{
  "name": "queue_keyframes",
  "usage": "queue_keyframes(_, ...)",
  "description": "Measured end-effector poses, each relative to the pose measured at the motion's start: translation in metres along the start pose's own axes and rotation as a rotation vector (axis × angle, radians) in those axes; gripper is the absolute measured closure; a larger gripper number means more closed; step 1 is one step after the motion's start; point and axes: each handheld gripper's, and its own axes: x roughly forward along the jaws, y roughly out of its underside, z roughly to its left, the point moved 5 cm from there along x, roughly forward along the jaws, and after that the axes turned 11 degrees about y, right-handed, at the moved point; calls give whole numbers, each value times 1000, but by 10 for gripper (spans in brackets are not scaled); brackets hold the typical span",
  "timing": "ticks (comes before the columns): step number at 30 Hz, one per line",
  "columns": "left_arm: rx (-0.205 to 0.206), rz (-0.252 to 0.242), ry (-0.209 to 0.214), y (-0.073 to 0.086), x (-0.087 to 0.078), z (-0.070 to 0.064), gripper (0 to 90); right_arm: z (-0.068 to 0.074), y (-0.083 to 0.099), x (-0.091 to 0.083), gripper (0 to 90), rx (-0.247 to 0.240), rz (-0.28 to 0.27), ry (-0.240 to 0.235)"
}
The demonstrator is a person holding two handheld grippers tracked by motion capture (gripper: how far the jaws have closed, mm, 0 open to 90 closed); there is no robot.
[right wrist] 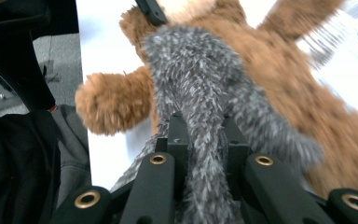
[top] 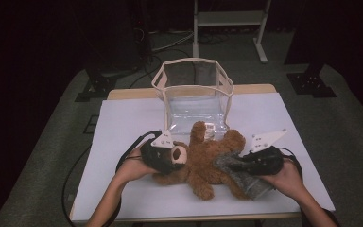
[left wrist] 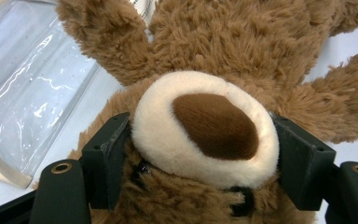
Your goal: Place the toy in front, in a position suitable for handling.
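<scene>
1. High view. A brown teddy bear (top: 203,161) lies on its back on the white table (top: 123,123), just in front of a clear bag (top: 194,94) with a cream rim that stands open. The left tool (top: 170,158) is at the bear's head; the right tool (top: 246,165) holds a grey fuzzy cloth (top: 246,177) that lies over the bear's lower body. Judged from this, the work is at an early to middle stage: both things are gripped, but neither is in the bag yet.

2. Left gripper view. The left tool (left wrist: 205,154) stands wide apart, one jaw pressed against each side of the bear's cream muzzle (left wrist: 168,135) with its dark brown nose (left wrist: 214,123). It has closed as far as the stuffed head allows and has hold of the teddy bear (left wrist: 223,42). The clear bag (left wrist: 32,93) lies flat at the left, near one arm.

3. Right gripper view. The right tool (right wrist: 205,140) is nearly closed, pinching a fold of the grey fuzzy cloth (right wrist: 196,70), which drapes over the teddy bear (right wrist: 284,84). One paw (right wrist: 107,105) reaches toward the table's edge. What is left: to finish arranging cloth and bear, probably moving them toward the bag.
</scene>
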Motion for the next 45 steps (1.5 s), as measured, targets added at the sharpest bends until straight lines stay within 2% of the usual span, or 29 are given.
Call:
queue_keyframes(2,-8,2,2,1,0,1,275,5,-6,7,779,-21,4,-12)
queue_keyframes(5,-19,-5,4,1,-1,1,276,8,-3,8,779,-32,7,-13)
queue_keyframes(10,-29,-11,2,1,-1,1,277,6,20,-2,778,7,7,-5)
queue_keyframes(14,-39,-16,4,0,0,1,276,4,47,-15,779,63,24,7)
queue_keyframes(18,-39,-7,17,0,0,2,280,1,62,-23,779,111,21,10)
queue_keyframes(22,-35,6,14,-2,0,2,282,-1,56,-25,779,101,10,15)
queue_keyframes(26,-18,14,17,-2,0,1,282,-2,34,-20,779,62,-13,5)
queue_keyframes(29,1,17,16,-3,0,-1,282,0,15,-9,778,17,-23,-5)
queue_keyframes(34,-3,11,12,-1,0,-2,282,3,-10,13,778,-22,-41,-26)
queue_keyframes(38,-4,-9,17,1,-1,-1,282,3,-10,14,778,-19,-45,-29)
queue_keyframes(42,3,-11,17,1,0,-3,282,-3,6,7,777,10,-37,-17)
queue_keyframes(45,14,-5,18,1,0,-4,282,-9,20,1,777,54,-36,-13)
